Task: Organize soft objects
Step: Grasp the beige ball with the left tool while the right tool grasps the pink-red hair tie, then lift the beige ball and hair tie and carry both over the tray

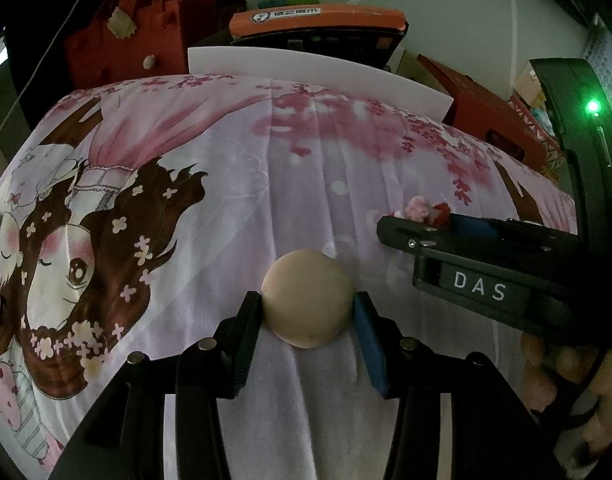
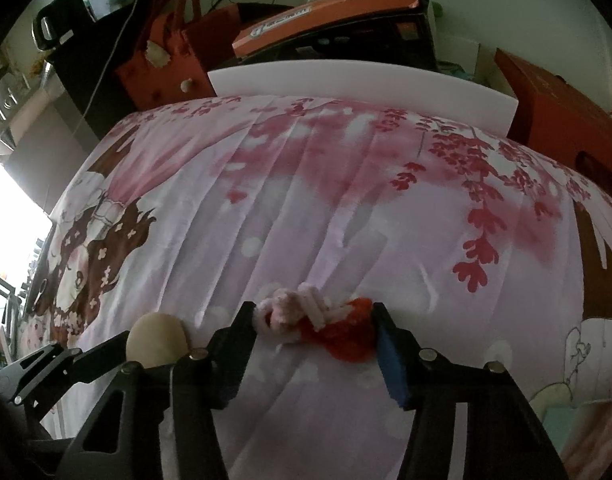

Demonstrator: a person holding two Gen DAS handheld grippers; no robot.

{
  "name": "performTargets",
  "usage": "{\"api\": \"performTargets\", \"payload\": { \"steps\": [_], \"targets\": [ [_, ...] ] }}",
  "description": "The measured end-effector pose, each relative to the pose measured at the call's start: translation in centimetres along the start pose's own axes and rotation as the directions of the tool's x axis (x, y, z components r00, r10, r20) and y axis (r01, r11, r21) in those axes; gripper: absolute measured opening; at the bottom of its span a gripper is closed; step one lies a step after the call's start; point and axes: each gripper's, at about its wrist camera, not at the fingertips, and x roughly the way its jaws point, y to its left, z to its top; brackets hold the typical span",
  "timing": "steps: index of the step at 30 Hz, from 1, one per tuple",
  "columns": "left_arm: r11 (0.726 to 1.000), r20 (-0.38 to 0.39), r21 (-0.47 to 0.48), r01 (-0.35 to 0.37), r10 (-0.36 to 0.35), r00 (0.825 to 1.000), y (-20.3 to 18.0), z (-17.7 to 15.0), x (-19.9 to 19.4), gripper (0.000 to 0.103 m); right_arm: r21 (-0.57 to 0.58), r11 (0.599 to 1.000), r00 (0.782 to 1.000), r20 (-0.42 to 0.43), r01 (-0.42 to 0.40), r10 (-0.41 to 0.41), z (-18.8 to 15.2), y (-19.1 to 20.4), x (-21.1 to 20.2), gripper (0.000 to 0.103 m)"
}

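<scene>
Plainly, the left gripper's [image 1: 308, 306] fingers clasp a beige ball [image 1: 308, 298] just above the printed cloth [image 1: 306, 168]; the right gripper's [image 2: 316, 318] fingers press both ends of a red-and-pink plush toy [image 2: 326, 322] lying on it.

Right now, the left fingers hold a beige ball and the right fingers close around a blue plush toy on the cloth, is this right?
Not quite. The plush toy is red, pink and white, not blue, as the right wrist view shows; only one pad of the right gripper is blue. The left gripper does hold the beige ball, and the toy lies on the cloth.
</scene>
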Motion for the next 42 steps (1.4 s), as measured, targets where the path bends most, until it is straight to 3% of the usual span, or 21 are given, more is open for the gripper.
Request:
{"api": "performTargets", "payload": {
  "steps": [8, 17, 30, 42],
  "targets": [
    [1.0, 0.013, -0.007, -0.008, 0.008, 1.0, -0.2, 0.1, -2.3, 0.048, 0.022, 1.0, 1.0, 0.015, -0.008, 0.008, -0.4, 0.2, -2.6, 0.058],
    [1.0, 0.064, 0.024, 0.003, -0.005, 0.998, -2.1, -0.6, -8.4, 0.048, 0.017, 1.0, 0.998, 0.064, 0.024, -0.025, -2.1, 1.5, -9.9, 0.058],
    [0.998, 0.114, 0.063, 0.024, -0.031, 0.993, -4.8, -3.1, -15.9, 0.048, 0.041, 0.996, 0.986, 0.147, 0.076, -0.082, -6.4, 2.7, -20.3, 0.058],
    [0.996, 0.135, 0.091, 0.019, -0.031, 0.99, -6.3, -5.7, -20.1, 0.048, 0.1, 0.989, 0.98, 0.161, 0.105, -0.12, -11.3, 2.6, -25.3, 0.058]
  ]
}}
